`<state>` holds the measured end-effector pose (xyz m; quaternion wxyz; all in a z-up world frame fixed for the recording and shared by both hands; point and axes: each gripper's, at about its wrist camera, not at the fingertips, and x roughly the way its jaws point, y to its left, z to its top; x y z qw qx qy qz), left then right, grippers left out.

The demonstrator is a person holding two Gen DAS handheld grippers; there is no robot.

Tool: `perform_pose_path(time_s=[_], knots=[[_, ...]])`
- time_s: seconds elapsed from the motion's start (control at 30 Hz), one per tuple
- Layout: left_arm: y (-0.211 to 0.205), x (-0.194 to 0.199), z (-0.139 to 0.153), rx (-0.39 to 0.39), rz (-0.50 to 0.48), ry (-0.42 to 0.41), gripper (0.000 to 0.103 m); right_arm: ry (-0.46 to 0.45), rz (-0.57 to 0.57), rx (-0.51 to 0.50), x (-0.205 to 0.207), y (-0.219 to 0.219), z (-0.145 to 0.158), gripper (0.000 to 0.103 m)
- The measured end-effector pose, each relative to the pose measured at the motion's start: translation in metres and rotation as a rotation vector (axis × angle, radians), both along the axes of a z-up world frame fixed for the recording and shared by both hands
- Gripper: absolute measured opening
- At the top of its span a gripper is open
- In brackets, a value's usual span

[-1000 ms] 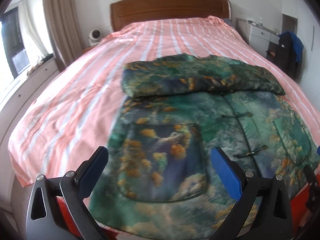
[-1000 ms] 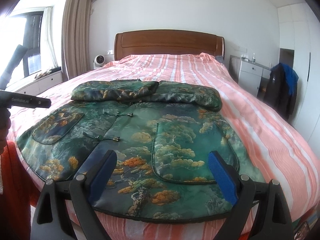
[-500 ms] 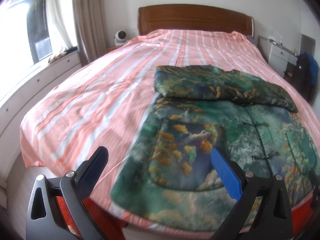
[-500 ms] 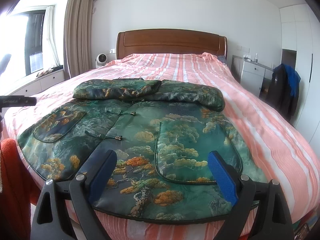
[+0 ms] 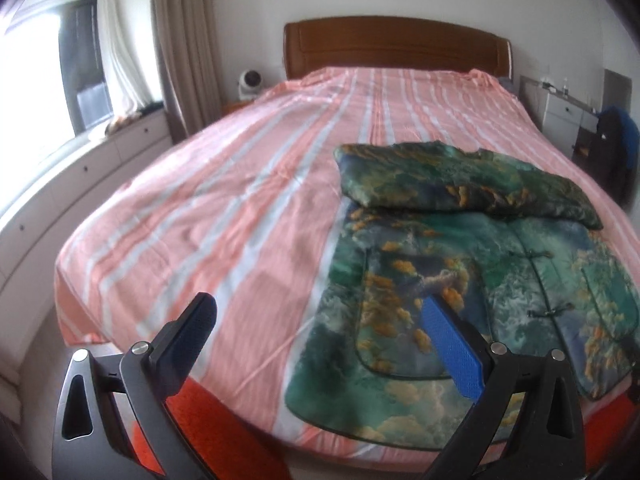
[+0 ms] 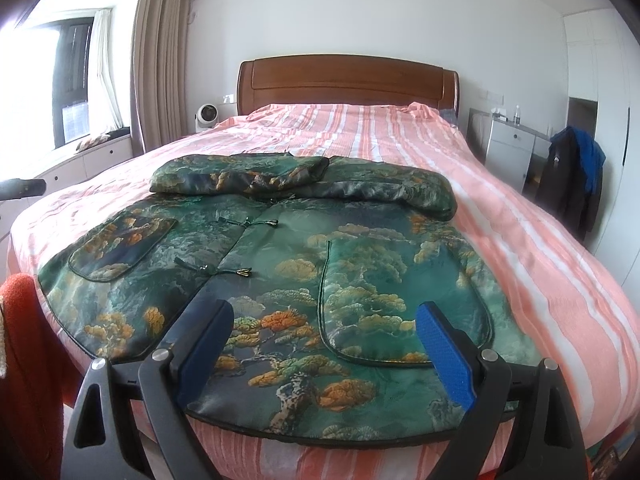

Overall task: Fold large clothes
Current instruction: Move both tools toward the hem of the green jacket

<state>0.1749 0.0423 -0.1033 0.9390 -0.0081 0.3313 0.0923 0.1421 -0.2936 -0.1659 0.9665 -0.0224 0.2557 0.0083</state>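
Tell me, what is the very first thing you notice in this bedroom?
The green jacket with orange trees and clouds jumps out first; it lies spread flat at the near end of the pink striped bed, its sleeves folded across the top. Next come the blue pads of the right hand-held gripper, wide open just in front of the jacket's hem. Behind the bed stands a brown wooden headboard.
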Motion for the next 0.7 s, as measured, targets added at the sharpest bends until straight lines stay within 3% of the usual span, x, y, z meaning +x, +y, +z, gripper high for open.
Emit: perform_pose_path(time_s=[0.5,0.7], knots=[[0.012,0.012,-0.025,-0.027,0.0,0.116,0.102,0.006,0.002,-0.005,0.001,0.001,-0.002,0.092],[0.01,0.025,-0.047,-0.025,-0.044,0.235,0.102,0.006,-0.01,0.023,0.0,-0.005,-0.001,0.092]])
